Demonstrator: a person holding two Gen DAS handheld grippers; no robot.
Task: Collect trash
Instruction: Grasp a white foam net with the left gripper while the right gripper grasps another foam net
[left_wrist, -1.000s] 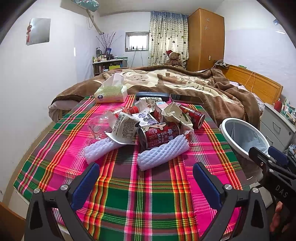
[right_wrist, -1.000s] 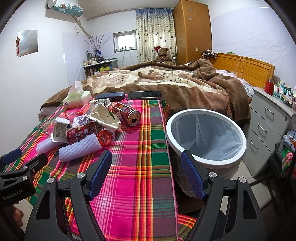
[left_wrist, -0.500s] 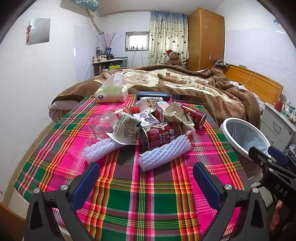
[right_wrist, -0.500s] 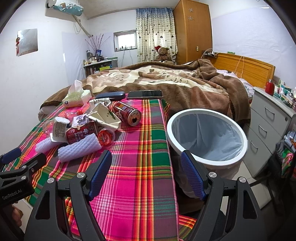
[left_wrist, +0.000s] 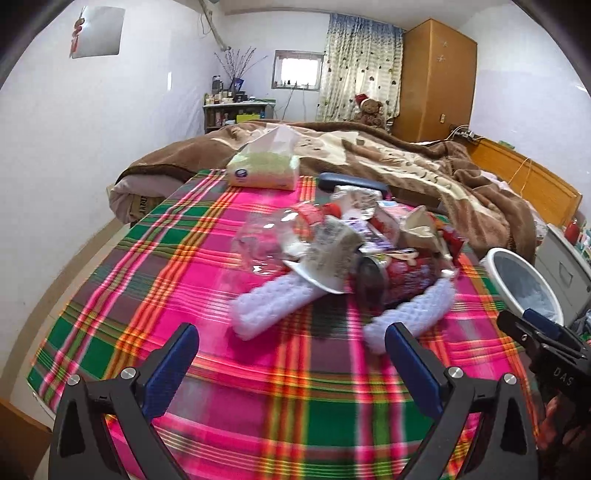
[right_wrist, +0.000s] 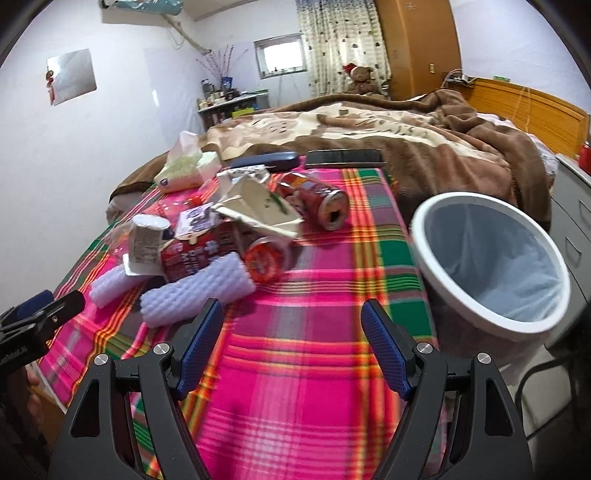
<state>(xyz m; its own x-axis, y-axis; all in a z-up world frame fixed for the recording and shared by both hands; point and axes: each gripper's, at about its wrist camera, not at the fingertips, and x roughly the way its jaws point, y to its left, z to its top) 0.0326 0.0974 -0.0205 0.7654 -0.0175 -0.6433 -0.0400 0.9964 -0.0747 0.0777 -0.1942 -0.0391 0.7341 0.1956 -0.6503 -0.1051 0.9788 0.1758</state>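
A heap of trash lies on the plaid cloth (left_wrist: 155, 280): two white foam nets (left_wrist: 273, 306) (right_wrist: 195, 291), a red milk can (left_wrist: 402, 277) (right_wrist: 195, 254), a clear crushed bottle (left_wrist: 266, 236), a paper cup (right_wrist: 147, 243), a torn carton (right_wrist: 258, 210) and a red drink can (right_wrist: 317, 201). A white-rimmed bin (right_wrist: 491, 266) (left_wrist: 524, 288) with a liner stands just off the cloth's right edge. My left gripper (left_wrist: 291, 354) is open, just short of the foam nets. My right gripper (right_wrist: 293, 343) is open and empty, between the heap and the bin.
A tissue pack (left_wrist: 262, 168), a dark glasses case (right_wrist: 264, 160) and a phone (right_wrist: 343, 157) lie at the cloth's far end. Behind is a bed under a brown blanket (right_wrist: 406, 136). Grey drawers (right_wrist: 576, 206) stand right of the bin.
Both grippers have moved forward and tilted; the left one is closer to the foam nets, the right one closer to the heap and the bin. Both stay open.
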